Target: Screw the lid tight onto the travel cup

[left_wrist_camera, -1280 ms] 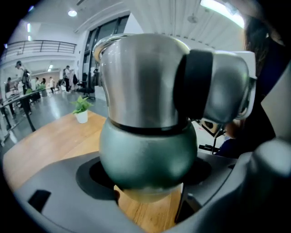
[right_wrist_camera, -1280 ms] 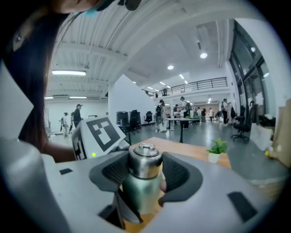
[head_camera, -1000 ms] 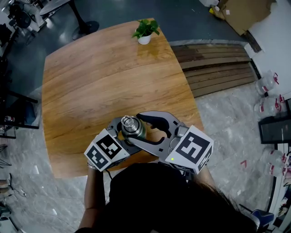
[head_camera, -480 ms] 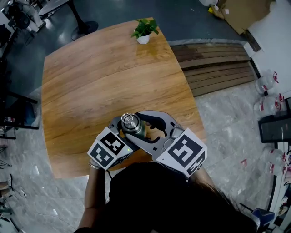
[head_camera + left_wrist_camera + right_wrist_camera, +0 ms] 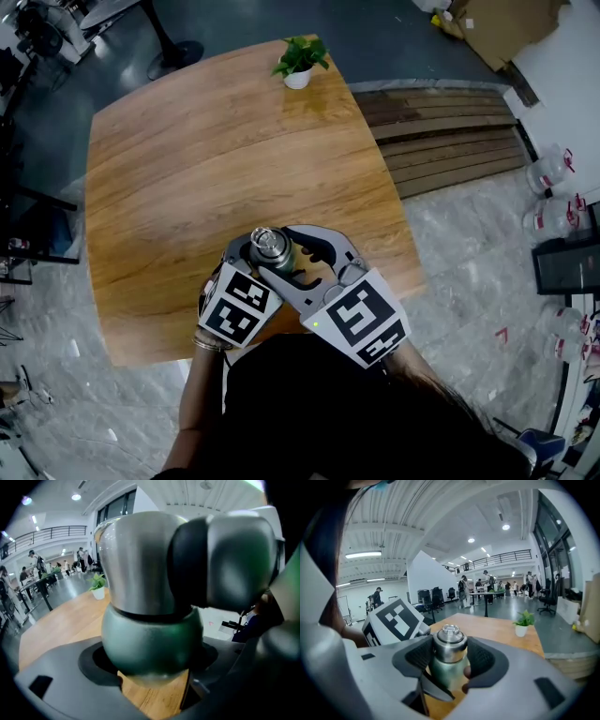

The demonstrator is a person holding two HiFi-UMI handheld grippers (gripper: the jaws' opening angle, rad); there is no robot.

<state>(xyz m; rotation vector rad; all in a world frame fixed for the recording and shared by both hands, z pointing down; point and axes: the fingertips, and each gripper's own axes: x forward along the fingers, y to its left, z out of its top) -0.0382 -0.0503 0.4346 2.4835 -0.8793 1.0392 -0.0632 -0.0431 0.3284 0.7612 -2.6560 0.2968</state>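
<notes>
— checking the hold: what grips what?
— left gripper clamps the green travel cup by its body, steadying it over the wooden table at its near edge. right gripper is closed on the steel lid to turn it.
— change?
— right marker cube has swung left, consistent with a twist.
</notes>
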